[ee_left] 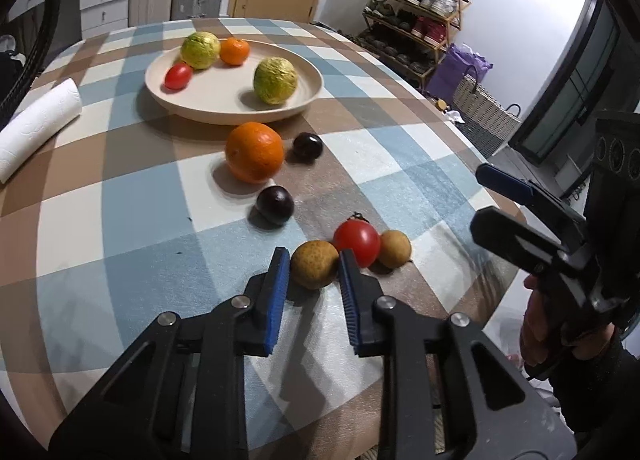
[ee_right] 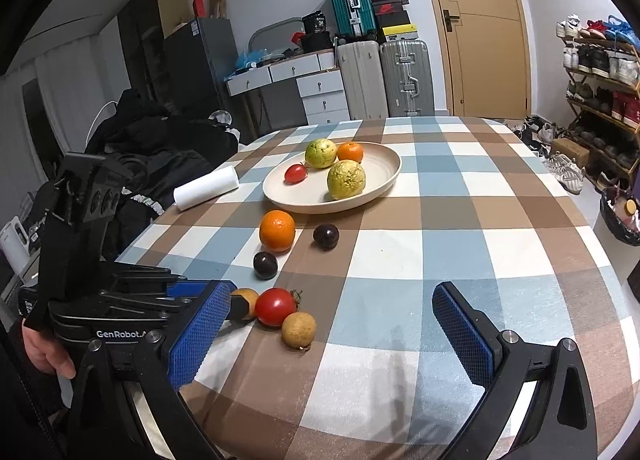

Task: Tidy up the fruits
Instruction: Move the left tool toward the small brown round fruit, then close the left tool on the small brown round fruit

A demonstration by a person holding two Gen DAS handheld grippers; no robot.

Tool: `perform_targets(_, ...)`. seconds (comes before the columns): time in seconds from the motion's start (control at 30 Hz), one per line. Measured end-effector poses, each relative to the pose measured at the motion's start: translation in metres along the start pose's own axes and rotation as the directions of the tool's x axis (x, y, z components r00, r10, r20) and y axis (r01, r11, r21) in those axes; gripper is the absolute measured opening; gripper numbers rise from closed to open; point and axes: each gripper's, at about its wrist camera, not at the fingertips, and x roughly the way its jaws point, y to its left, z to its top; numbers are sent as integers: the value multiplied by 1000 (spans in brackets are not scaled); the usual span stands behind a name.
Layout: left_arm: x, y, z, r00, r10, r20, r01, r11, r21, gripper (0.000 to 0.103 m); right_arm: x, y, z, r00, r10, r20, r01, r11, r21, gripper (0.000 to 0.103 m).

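My left gripper (ee_left: 313, 260) is shut on a small brown round fruit (ee_left: 314, 264), which rests on the checked tablecloth near the front edge. A red tomato (ee_left: 357, 242) and a second brown fruit (ee_left: 394, 248) lie right beside it. Farther back sit an orange (ee_left: 255, 151) and two dark plums (ee_left: 275, 204) (ee_left: 307, 145). The beige plate (ee_left: 224, 115) holds two yellow-green fruits, a small orange and a tomato. My right gripper (ee_right: 332, 324) hangs open over the cloth with nothing between its fingers, to the right of the brown fruit (ee_right: 299, 330).
A roll of white paper towel (ee_left: 36, 127) lies at the table's left edge. The table's right edge (ee_left: 508, 219) runs close to the right gripper. A hand holds each gripper. Suitcases, drawers and a shoe rack stand beyond the table.
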Motion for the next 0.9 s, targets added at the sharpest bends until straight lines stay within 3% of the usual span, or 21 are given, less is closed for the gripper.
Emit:
perform_targets(0.23,-14,11,3,998,-32,45,33,999,-32,15,4,-4,5,1000,3,-26,-2,1000,25,103)
perform_targets(0.6,-2,29,0,997,-71,6,71,995,-69,16,27,-7,27,999,35,-39,-33,998,57,103)
perform_targets(0.9,-9,47,-3,995,-96,5,96,987,-132,16,42,-8,24,996,43,-74,-38,997,70,103)
